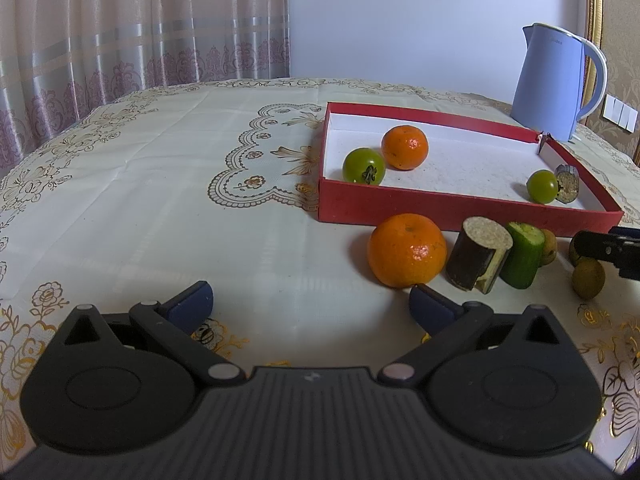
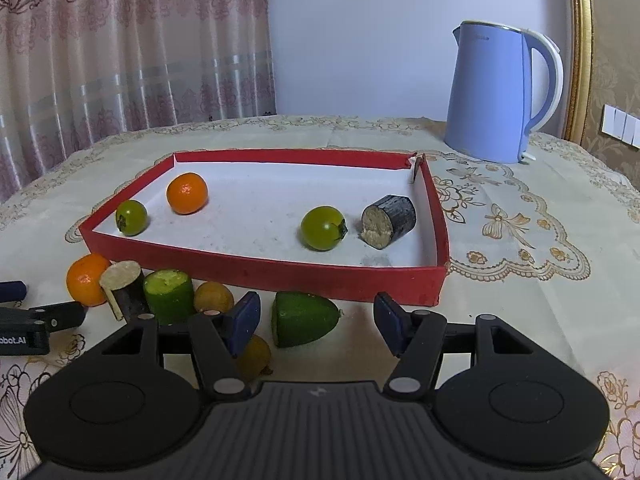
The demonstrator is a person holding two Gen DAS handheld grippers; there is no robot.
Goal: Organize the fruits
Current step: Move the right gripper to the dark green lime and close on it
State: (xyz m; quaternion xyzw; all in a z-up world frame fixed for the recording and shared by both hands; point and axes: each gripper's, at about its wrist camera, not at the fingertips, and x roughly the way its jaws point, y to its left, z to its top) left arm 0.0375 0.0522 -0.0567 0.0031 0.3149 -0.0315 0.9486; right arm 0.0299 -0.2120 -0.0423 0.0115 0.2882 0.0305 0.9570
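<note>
Left wrist view
- The left gripper (image 1: 310,300) has its blue fingers (image 1: 192,302) spread wide over bare cloth; nothing sits between them and they hold nothing. The right-hand finger's tip lies just near of the loose orange (image 1: 407,250); whether it touches cannot be told.
- The red tray (image 1: 440,206) sits on the counter (image 1: 160,200), right of centre. Inside: one orange (image 1: 405,147), two green tomatoes, one at the near left corner (image 1: 364,166) and one toward the right (image 1: 543,186), and one dark cut stalk piece (image 1: 568,183) touching that right tomato.
- On the cloth near of the tray: one orange, one dark stalk piece (image 1: 478,258), one cucumber chunk (image 1: 523,255) and three small yellow-brown fruits, the clearest at the right (image 1: 588,279).
- The right gripper (image 1: 610,250) pokes in at the right edge.
- One blue kettle (image 1: 550,82) stands far right.

Right wrist view
- The right gripper (image 2: 316,322) has its fingers (image 2: 245,320) about half open, grasping nothing. A cucumber end (image 2: 304,319) lies on the cloth between and just beyond them, apart from both pads.
- One yellow-brown fruit (image 2: 256,356) is partly hidden behind the left finger; another (image 2: 213,297) lies farther left.
- The tray (image 2: 260,272) holds the same four items.
- Outside, at the left: one orange (image 2: 85,279), one stalk piece (image 2: 124,284), one cucumber chunk (image 2: 169,294).
- The left gripper (image 2: 36,312) shows at the left edge.
</note>
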